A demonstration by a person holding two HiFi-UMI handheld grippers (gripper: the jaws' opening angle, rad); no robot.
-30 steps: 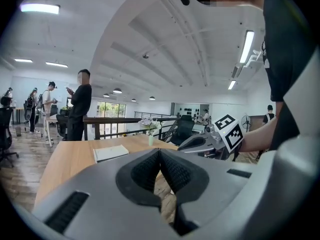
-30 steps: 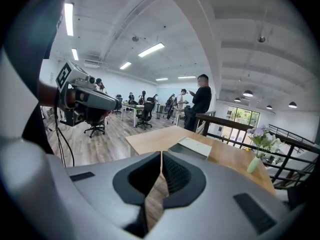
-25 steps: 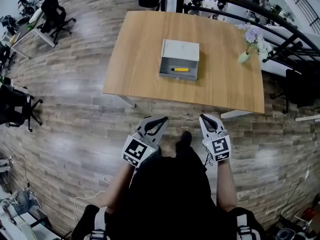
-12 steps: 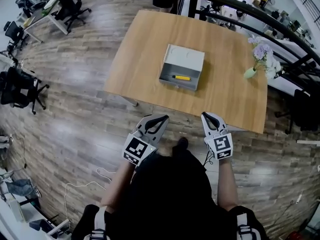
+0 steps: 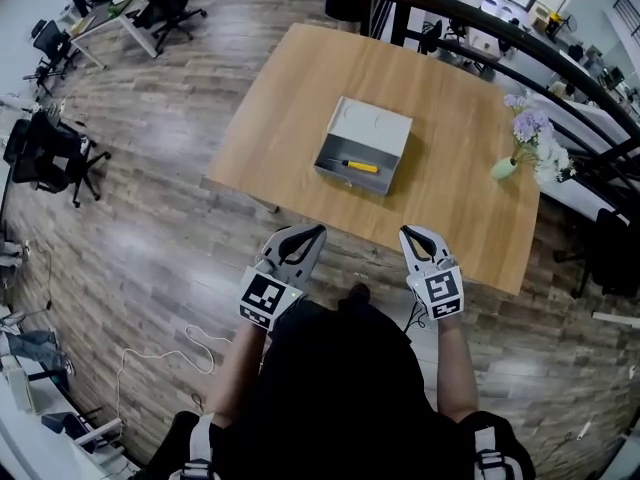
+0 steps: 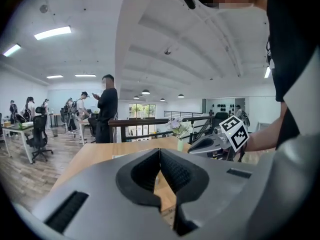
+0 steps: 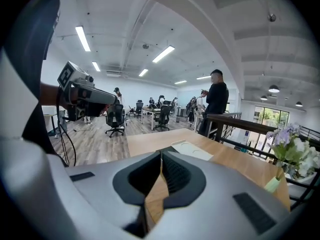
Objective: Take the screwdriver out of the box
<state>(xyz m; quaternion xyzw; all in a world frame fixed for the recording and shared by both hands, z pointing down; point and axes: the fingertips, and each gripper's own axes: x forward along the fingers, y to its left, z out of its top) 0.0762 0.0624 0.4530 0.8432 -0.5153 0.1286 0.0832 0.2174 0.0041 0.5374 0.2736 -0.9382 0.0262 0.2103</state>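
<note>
Task not started yet, I judge. Screwdriver (image 5: 358,165) lies inside the box (image 5: 378,128) on the table (image 5: 455,193), well apart from both grippers. L gripper (image 5: 310,233) & R gripper (image 5: 412,235): jaws closed, holding nothing, short of the table edge. Left to do: approach, open, grasp, lift out.

Ahead of the left gripper (image 5: 316,231) and right gripper (image 5: 411,234), the near strip of the wooden table (image 5: 280,118) lies bare right up to the grey box (image 5: 350,179). The box is open on top, its lid (image 5: 376,126) lying flat on the side away from the claws. The only tall obstacle is the flower vase (image 5: 503,167), well to the right gripper's right, with a black railing (image 5: 470,13) beyond the table.
</note>
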